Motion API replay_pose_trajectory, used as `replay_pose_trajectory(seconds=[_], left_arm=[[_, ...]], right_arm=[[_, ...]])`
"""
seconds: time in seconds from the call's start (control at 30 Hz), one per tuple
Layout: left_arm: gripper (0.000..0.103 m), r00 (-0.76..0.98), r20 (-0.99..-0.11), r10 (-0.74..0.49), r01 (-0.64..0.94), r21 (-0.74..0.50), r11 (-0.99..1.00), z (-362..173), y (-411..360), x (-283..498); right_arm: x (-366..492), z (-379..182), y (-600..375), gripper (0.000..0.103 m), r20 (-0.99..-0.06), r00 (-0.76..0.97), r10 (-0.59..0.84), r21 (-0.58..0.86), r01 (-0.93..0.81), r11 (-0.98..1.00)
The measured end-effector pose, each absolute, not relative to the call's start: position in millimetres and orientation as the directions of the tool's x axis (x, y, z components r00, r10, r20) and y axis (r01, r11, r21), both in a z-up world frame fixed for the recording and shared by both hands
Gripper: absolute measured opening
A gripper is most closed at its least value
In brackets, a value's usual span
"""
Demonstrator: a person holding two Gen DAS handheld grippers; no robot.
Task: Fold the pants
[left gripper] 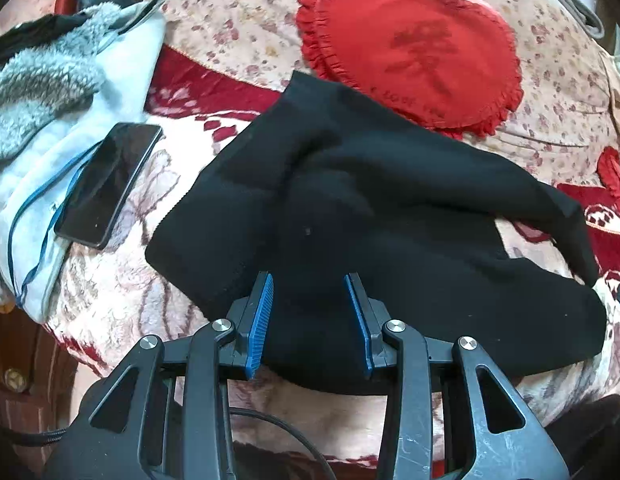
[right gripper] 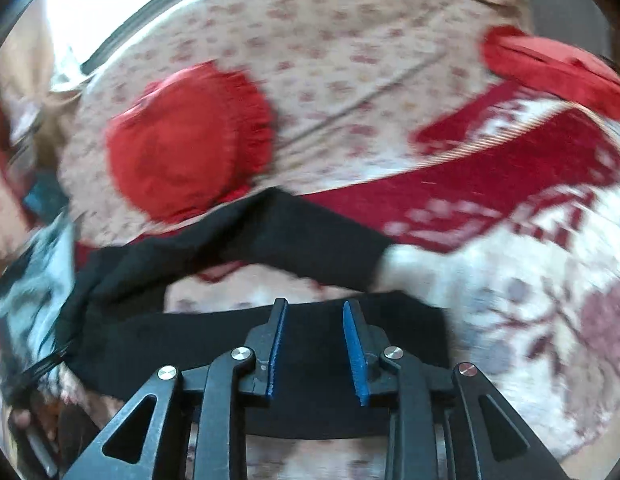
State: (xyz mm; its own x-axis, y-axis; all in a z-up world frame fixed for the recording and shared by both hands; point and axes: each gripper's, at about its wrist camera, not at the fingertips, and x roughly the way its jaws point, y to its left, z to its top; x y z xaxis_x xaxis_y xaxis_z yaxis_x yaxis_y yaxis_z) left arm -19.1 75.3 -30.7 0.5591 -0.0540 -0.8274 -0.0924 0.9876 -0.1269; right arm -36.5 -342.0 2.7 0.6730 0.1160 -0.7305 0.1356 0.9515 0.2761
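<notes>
You were early in the fold; the black pants (left gripper: pixel 350 208) lay rumpled on the bed (left gripper: pixel 121 280), just in front of the red round cushion (left gripper: pixel 414 44), one leg trailing away from the bunched part; nothing was squared up yet. Your left tongs (left gripper: pixel 309 286) stood apart over the near edge of the pants, the blue pads (left gripper: pixel 261 320) pressing on nothing; your right tongs (right gripper: pixel 314 312) likewise stood apart above a flat black band of the pants, gripping nothing. I judged the next move called for closing each pair on an edge, then drawing the cloth flat before doubling it over. The left view showed a dark phone (left gripper: pixel 109 184) beside the pants, away from the cushion, on a pale fluffy garment (left gripper: pixel 69 92); the right view, blurred, missed these; it alone showed both legs splayed apart with bedspread between them.
</notes>
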Motion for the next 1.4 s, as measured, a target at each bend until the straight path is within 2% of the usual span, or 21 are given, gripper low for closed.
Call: replay_pose_trajectory(seconds=[0.13, 0.23, 0.33, 0.37, 0.43, 0.63, 0.77, 0.83, 0.97, 1.07, 1.2, 1.33, 1.37, 1.4], left_arm=[[0.036, 0.550, -0.834, -0.054, -0.097, -0.128, 0.987, -38.8, 75.9, -17.9], [0.036, 0.537, -0.842, -0.057, -0.098, -0.129, 0.987, -46.6, 74.7, -14.4], [0.036, 0.534, -0.843, -0.065, -0.101, -0.140, 0.985, -53.0, 77.0, -11.2], [0.036, 0.534, -0.842, -0.072, -0.099, -0.147, 0.984, -53.5, 78.5, -10.7], [0.036, 0.528, -0.844, -0.093, -0.091, -0.165, 0.982, -53.7, 81.9, -9.7], [0.036, 0.574, -0.815, -0.080, -0.080, -0.152, 0.985, -27.3, 89.5, -0.9], [0.036, 0.584, -0.804, -0.113, -0.071, -0.189, 0.979, -14.3, 95.1, 22.8], [0.036, 0.575, -0.808, -0.125, -0.070, -0.201, 0.977, -16.0, 96.7, 35.9], [0.036, 0.563, -0.822, -0.085, -0.093, -0.166, 0.982, -24.7, 100.7, 59.7], [0.036, 0.554, -0.830, -0.069, -0.118, -0.160, 0.980, -31.8, 111.7, 74.9], [0.036, 0.529, -0.846, -0.069, -0.136, -0.165, 0.977, -44.3, 120.8, 90.0], [0.036, 0.520, -0.851, -0.077, -0.136, -0.172, 0.976, -54.0, 122.7, 96.1], [0.036, 0.519, -0.851, -0.079, -0.138, -0.175, 0.975, -55.5, 123.1, 96.7], [0.039, 0.519, -0.851, -0.081, -0.141, -0.179, 0.974, -56.5, 123.7, 97.1]], right_arm=[[-15.2, -13.7, -296.5, 0.028, -0.744, 0.618, 0.254, 0.324, 0.001, 0.946], [-1.7, -34.1, -265.5, 0.028, -0.770, 0.559, 0.307, 0.330, -0.063, 0.942], [7.4, -53.9, -242.9, 0.030, -0.804, 0.496, 0.328, 0.321, -0.103, 0.942], [10.6, -62.3, -236.5, 0.035, -0.821, 0.465, 0.330, 0.314, -0.115, 0.943], [14.9, -63.5, -227.9, 0.037, -0.833, 0.458, 0.309, 0.276, -0.139, 0.951], [38.1, -20.4, -210.9, 0.038, -0.755, 0.516, 0.405, 0.303, -0.273, 0.913], [78.1, 10.1, -176.6, 0.050, -0.687, 0.540, 0.486, 0.302, -0.396, 0.867], [103.9, 17.2, -157.0, 0.051, -0.686, 0.528, 0.500, 0.281, -0.442, 0.852], [166.7, 5.6, -113.6, 0.052, -0.730, 0.441, 0.522, 0.289, -0.492, 0.821], [199.6, -9.9, -87.8, 0.052, -0.780, 0.396, 0.484, 0.247, -0.516, 0.820], [234.8, -34.4, -63.0, 0.056, -0.821, 0.315, 0.477, 0.248, -0.555, 0.794], [254.5, -63.5, -46.8, 0.055, -0.864, 0.222, 0.452, 0.255, -0.582, 0.773], [256.3, -70.1, -44.6, 0.052, -0.864, 0.193, 0.464, 0.280, -0.581, 0.764], [256.3, -73.3, -44.5, 0.044, -0.862, 0.184, 0.473, 0.291, -0.584, 0.758]])
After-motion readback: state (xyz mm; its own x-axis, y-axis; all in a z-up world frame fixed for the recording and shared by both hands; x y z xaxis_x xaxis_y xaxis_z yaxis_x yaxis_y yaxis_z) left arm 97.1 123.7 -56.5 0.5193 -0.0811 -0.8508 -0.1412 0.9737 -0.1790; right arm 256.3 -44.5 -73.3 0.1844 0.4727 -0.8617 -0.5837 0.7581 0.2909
